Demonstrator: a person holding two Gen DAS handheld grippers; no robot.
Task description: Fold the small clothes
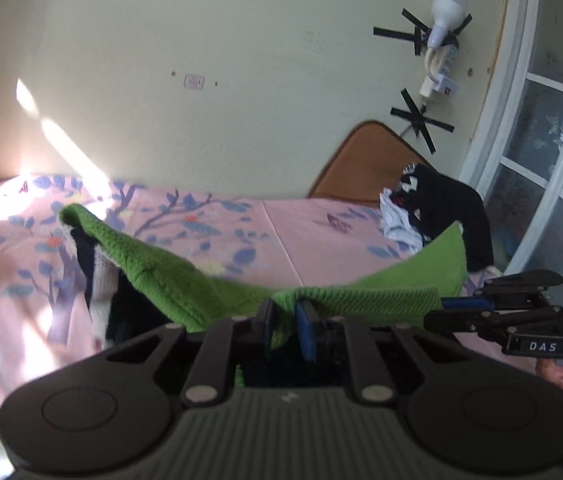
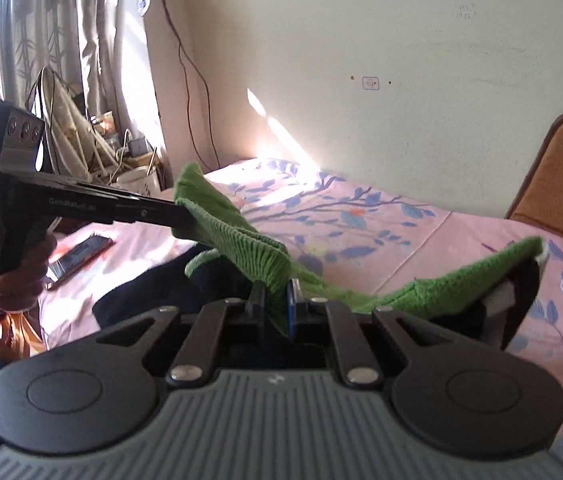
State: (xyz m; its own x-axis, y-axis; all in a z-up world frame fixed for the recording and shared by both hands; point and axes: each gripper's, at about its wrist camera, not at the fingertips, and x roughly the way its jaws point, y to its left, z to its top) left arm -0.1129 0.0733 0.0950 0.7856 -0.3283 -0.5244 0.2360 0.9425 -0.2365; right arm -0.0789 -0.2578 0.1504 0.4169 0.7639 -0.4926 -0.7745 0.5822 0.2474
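Both tools (image 1: 283, 320) (image 2: 275, 304) clamping green knit (image 1: 161, 276)

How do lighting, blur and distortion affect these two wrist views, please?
Left wrist view: sunlight washes out the pink floral bedsheet at left; the window frame bows from fisheye; the green knit garment is slightly smeared. Right wrist view: the curtained window is overexposed, a sun streak crosses the wall, and edges are soft.
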